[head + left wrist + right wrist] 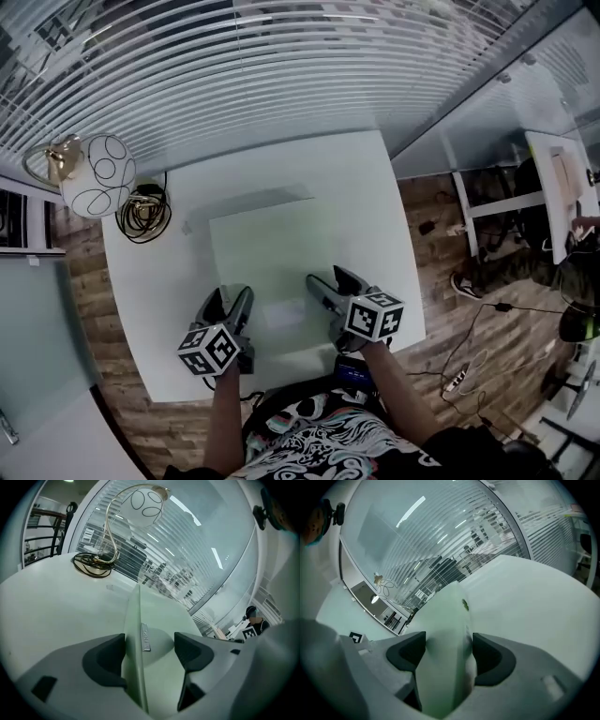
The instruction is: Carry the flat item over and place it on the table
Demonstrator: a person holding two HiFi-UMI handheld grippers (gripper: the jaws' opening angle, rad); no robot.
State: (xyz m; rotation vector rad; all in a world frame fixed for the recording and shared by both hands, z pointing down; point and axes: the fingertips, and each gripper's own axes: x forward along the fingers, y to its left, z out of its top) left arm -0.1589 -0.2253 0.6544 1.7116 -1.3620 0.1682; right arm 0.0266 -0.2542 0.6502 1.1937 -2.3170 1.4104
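A flat pale-green panel (272,251) with a small metal badge hangs level just over the white table (366,187), casting a shadow past its far edge. My left gripper (231,300) is shut on its near left edge and my right gripper (328,287) on its near right edge. In the left gripper view the panel (161,616) runs edge-on between the dark pads (105,660) of the left gripper (150,651). The right gripper view shows the same panel (445,616) pinched by the right gripper (449,651), both pads touching it.
A lamp with a white globe (98,175) and a coiled cable (142,214) sit at the table's far left corner. Window blinds (281,66) run behind the table. To the right, on wooden floor (441,234), stand a desk (553,187) and a seated person (525,248).
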